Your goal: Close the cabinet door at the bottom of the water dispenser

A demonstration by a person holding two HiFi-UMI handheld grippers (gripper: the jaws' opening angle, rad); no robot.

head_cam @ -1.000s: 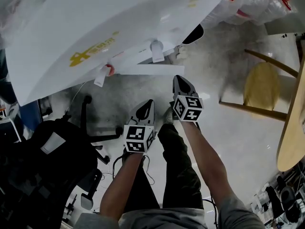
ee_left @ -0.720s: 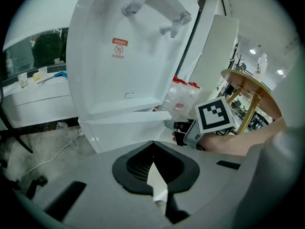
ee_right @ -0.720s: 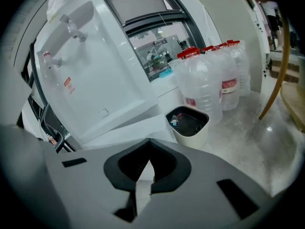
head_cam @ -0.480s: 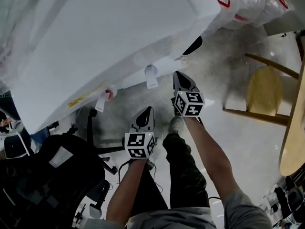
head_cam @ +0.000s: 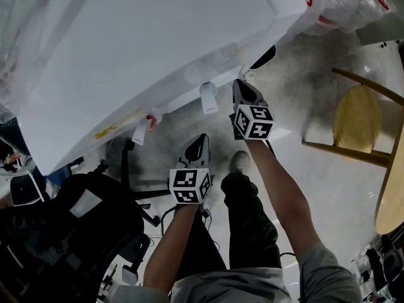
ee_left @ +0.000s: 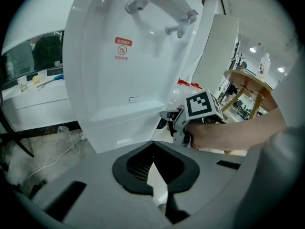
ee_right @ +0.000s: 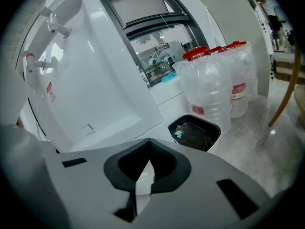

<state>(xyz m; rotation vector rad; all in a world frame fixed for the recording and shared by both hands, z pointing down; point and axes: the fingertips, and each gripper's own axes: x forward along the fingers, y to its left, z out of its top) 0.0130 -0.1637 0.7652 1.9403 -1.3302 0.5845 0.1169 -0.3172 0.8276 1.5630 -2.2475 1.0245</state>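
Note:
The white water dispenser (head_cam: pixel 145 49) fills the upper head view, with two taps (head_cam: pixel 208 98) on its front. In the left gripper view its lower front panel (ee_left: pixel 121 125) shows below the drip ledge; I cannot make out a door seam. My right gripper (head_cam: pixel 242 88) is shut with nothing in it, its tip close to the dispenser's front lower edge, and it also shows in the left gripper view (ee_left: pixel 167 119). My left gripper (head_cam: pixel 199 142) is shut and empty, lower and to the left, apart from the dispenser.
Several large water bottles (ee_right: pixel 217 87) stand right of the dispenser, beside a black bin (ee_right: pixel 194 130). A wooden chair (head_cam: pixel 356 122) and a round table edge (head_cam: pixel 391 188) are at the right. A black office chair (head_cam: pixel 69 226) stands at the left.
My right gripper has moved forward to the dispenser's front, just under the taps. The left gripper has followed a little. The dispenser now covers more of the head view.

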